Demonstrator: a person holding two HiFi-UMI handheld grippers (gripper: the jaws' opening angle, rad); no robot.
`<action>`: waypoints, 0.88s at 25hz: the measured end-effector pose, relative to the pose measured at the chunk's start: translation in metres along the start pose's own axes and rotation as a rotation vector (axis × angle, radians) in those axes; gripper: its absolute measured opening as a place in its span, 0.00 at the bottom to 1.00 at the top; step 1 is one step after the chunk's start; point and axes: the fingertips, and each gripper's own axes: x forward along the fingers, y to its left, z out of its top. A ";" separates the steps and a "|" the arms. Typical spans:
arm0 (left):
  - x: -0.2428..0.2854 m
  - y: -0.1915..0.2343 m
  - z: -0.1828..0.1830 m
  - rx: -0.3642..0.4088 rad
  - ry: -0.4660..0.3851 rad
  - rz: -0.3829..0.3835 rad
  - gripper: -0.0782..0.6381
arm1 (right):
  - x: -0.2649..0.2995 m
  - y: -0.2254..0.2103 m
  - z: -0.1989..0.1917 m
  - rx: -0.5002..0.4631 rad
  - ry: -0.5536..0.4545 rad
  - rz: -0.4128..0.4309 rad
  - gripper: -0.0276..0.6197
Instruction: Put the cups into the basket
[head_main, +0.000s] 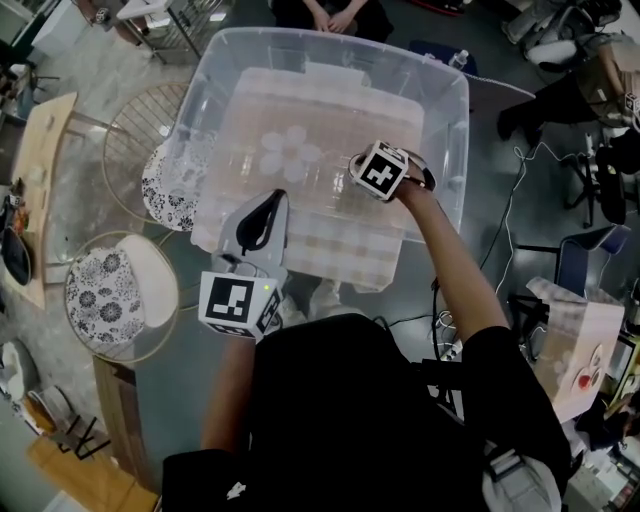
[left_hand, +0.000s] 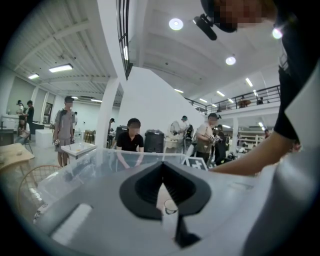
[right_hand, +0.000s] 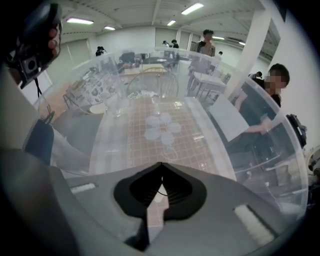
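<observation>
Right gripper (right_hand: 160, 165) inside the clear bin (head_main: 330, 35), left gripper (left_hand: 162, 164) at its 6 o'clock rim, fingers shut and empty. Glass cups (right_hand: 116, 102) at 9 o'clock: likely slippery, fragile; grip the sidewall.

Clear bin (head_main: 440, 90) over pink checked cloth (head_main: 340, 245), white flower (head_main: 290, 152).

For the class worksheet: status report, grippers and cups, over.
Left gripper shut, empty, at clear bin's near edge. Right gripper shut, empty, over bin. Clear cup at bin's left end. Nothing blocking.
</observation>
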 end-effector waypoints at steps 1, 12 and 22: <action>-0.001 0.000 0.001 0.001 -0.003 0.000 0.12 | -0.009 0.002 0.010 -0.002 -0.043 0.002 0.05; -0.020 0.013 0.004 -0.013 -0.022 0.037 0.12 | -0.125 0.027 0.093 0.091 -0.458 -0.067 0.05; -0.045 0.028 0.008 -0.014 -0.044 0.093 0.12 | -0.220 0.083 0.160 0.090 -0.867 -0.060 0.05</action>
